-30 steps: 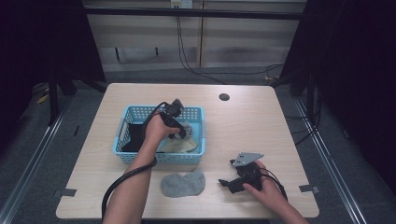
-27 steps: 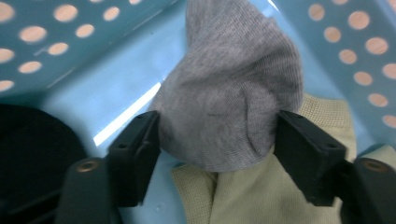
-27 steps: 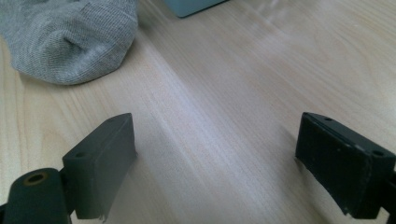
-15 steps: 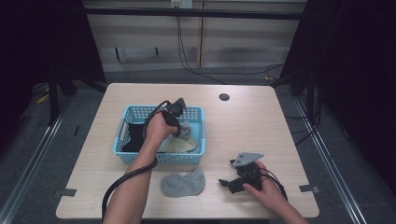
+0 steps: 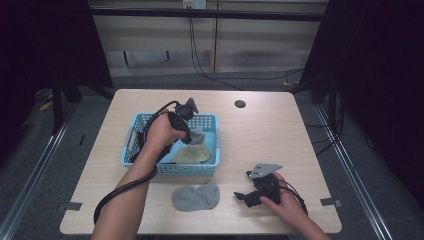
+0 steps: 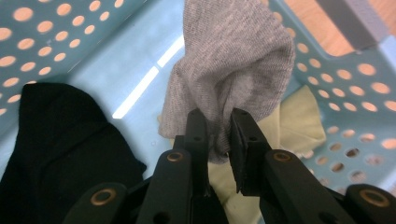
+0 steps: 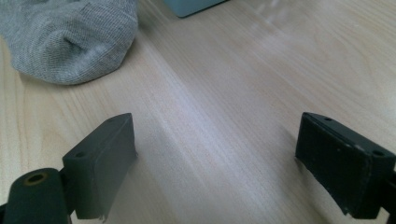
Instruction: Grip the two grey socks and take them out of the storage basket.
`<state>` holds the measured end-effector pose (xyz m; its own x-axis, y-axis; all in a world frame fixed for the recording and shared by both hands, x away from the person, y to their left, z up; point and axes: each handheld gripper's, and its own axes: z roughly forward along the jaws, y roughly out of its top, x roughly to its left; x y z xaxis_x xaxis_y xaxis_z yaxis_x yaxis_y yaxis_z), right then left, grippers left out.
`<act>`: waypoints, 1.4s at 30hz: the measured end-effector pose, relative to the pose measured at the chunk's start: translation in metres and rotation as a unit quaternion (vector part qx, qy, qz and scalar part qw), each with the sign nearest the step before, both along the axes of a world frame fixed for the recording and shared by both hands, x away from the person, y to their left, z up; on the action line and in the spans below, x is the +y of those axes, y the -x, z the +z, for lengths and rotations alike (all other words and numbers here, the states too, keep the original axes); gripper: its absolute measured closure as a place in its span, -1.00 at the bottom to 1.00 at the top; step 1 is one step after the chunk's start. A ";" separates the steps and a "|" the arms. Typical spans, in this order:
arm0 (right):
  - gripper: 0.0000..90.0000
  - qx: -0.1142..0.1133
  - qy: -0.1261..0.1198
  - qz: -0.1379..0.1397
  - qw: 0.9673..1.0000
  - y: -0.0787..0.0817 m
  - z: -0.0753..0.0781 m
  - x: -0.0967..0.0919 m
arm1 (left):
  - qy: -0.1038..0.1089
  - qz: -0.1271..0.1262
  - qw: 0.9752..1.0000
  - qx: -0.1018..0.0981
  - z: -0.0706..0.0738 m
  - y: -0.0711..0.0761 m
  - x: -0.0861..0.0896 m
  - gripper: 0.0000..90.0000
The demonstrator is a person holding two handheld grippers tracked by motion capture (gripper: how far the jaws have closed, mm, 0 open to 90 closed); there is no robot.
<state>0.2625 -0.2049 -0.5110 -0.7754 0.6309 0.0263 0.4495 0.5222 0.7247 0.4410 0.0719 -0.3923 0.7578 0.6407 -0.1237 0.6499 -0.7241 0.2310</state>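
Over the blue perforated basket (image 5: 131, 145), the left gripper (image 6: 218, 122) has its jaws clamped on a bunched fold of a grey sock (image 6: 233, 60), which hangs from the pinch just above the basket floor. The probable step is lifting this sock out to join the matching grey sock (image 5: 196, 196) lying flat on the table in front of the basket.

Procedure for the step in hand:
1. Keep the jaws pressed together. The grip holds only a small gather of knit, so any slackening is likely to drop the sock.
2. Raise the sock until its free end clears the basket wall before moving sideways; a dragging toe could catch the rim or tip the basket.
3. Avoid snagging the pale yellow sock (image 6: 299, 123) directly beneath, or the black sock (image 6: 60, 140) at the other side of the basket.
4. Set it down beside the sock on the table, not on top, unless pairing is wanted.

The right gripper (image 7: 215, 154) rests low over the table with jaws wide apart and nothing between them, near the sock on the table and ready to assist.

Surface: a light wood-grain table (image 5: 280, 135) with a small dark round grommet (image 5: 240, 104) near its far edge. Room: grey floor, dark curtains at both sides, cables (image 5: 200, 60) running down the far wall.
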 end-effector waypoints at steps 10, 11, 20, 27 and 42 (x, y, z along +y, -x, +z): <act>-0.74 0.000 0.000 0.000 1.000 0.000 0.000 0.000 | -0.001 -0.028 0.999 0.019 0.019 0.010 0.002 0.74; -0.74 0.001 0.000 0.000 1.000 0.000 0.000 0.000 | -0.001 -0.033 0.999 0.023 0.022 0.012 0.002 0.74; -0.74 0.000 0.000 0.000 1.000 0.000 0.000 0.000 | -0.015 -0.050 0.998 0.027 0.038 0.021 0.003 0.74; -0.74 0.003 0.000 0.000 1.000 0.000 0.000 0.000 | -0.012 -0.070 0.997 0.035 0.055 0.030 0.005 0.74; -0.74 0.001 0.000 0.000 1.000 0.000 0.000 0.000 | -0.012 -0.108 0.994 0.031 0.082 0.050 -0.001 0.74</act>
